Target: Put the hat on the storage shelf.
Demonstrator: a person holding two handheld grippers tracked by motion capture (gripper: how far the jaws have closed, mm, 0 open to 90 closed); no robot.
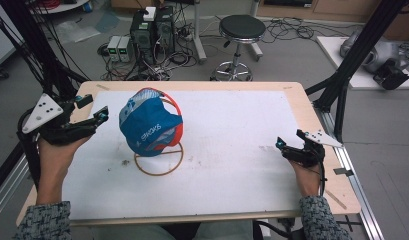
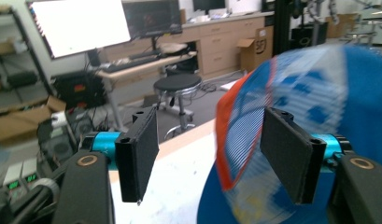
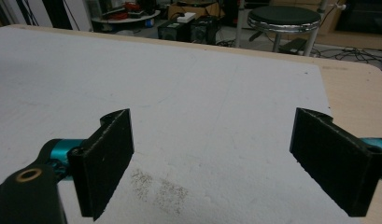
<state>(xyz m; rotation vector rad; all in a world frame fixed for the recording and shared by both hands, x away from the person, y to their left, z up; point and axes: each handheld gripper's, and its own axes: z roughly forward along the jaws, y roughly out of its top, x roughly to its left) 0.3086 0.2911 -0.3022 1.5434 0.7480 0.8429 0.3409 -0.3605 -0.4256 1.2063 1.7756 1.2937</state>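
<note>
1. The high view is evenly lit and fairly bright; the white counter (image 1: pixel 232 150) shows soft, faint shadows.
2. A weak shadow lies under the cap (image 1: pixel 149 127), inside its ring stand.
3. In the left gripper view the cap (image 2: pixel 319 93) is smeared by blur, while the left hand-held gripper (image 2: pixel 209 156) stays sharp.
4. A screen (image 2: pixel 79 25) glares pure white there, detail lost.
5. The right gripper view is crisp up close, and the stool (image 3: pixel 284 18) is softer.
</note>
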